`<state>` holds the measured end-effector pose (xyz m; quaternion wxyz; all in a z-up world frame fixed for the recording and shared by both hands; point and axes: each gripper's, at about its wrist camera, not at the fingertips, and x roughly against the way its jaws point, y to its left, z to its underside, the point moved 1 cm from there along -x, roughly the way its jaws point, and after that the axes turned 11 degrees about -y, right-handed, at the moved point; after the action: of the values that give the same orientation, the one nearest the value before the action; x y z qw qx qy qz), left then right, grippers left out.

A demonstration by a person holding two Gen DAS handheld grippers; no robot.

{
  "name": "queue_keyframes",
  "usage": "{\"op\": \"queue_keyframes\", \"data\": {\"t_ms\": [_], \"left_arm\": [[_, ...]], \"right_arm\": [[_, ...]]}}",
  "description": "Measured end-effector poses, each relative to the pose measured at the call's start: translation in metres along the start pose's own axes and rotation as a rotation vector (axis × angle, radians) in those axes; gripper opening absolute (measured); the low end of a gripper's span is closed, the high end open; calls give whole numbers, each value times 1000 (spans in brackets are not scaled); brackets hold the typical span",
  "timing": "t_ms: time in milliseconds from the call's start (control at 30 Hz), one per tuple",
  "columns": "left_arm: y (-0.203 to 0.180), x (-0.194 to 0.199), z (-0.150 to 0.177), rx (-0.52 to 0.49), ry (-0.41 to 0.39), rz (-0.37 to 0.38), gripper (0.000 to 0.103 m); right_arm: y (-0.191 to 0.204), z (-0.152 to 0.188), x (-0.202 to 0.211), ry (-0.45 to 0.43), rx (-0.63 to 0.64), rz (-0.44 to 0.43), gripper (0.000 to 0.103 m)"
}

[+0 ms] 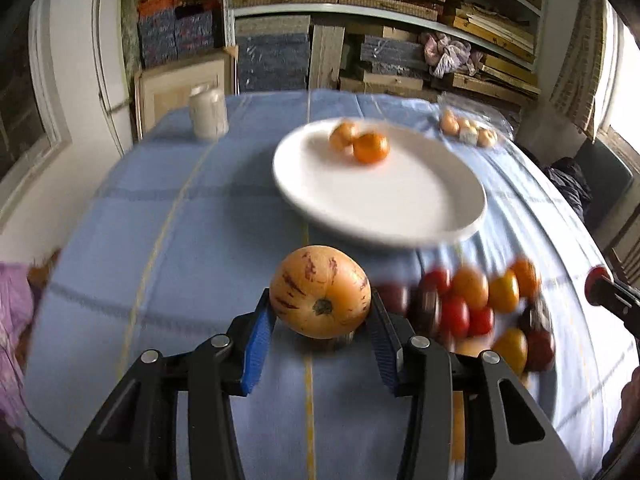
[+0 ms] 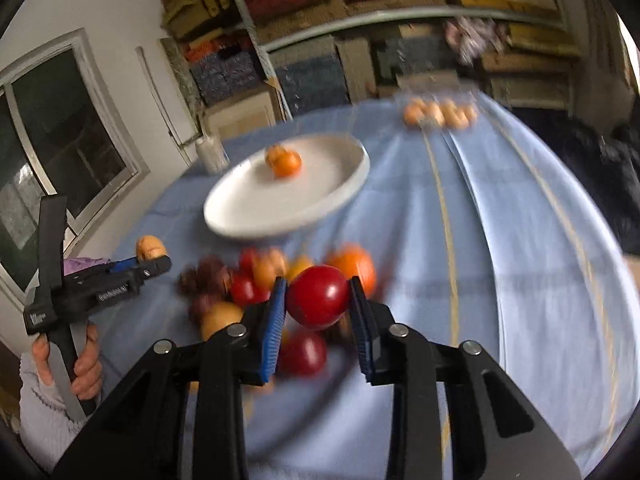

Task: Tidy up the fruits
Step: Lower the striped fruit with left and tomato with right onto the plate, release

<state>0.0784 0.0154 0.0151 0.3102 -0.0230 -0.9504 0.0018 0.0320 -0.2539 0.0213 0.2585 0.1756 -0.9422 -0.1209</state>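
The orange-yellow, purple-streaked round fruit (image 1: 320, 292) sits clamped between the blue-padded fingers of the left gripper (image 1: 320, 312), its stem end facing the camera, on the near side of the wide white ceramic plate (image 1: 400, 216). The glossy red round fruit (image 2: 318, 296) is pinched in the right gripper (image 2: 318, 300), also on the plate's near side, above the loose heap of red, orange and yellow fruits (image 2: 256, 280) lying on the pale blue striped tablecloth (image 2: 480, 240). Two small orange citrus fruits (image 1: 360, 142) already rest on the plate's far part.

The plate lies straight ahead of both held fruits and beyond them; judged from the wrist views, neither hand is clearly the nearer. Motion blur smears the heap, so its pieces cannot be counted. Whether either held fruit is lifted clear of the cloth is hard to tell.
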Motion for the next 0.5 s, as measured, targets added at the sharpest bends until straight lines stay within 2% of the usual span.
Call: {"op": "queue_keyframes", "data": {"t_ms": [133,267,400,500], "left_arm": [[-11,-41,-36,21,16,8,46],[-13,-78,-46,42,57,1,46],[-11,-94,-45,13,60,-35,47],[-8,-93,-46,27,47,-11,47]], "right_arm": [[20,-37,-61,25,47,-4,30],[25,-49,-127,90,56,10,30],[20,-44,-159,136,46,27,30],[21,-41,-167,140,63,34,31]]}}
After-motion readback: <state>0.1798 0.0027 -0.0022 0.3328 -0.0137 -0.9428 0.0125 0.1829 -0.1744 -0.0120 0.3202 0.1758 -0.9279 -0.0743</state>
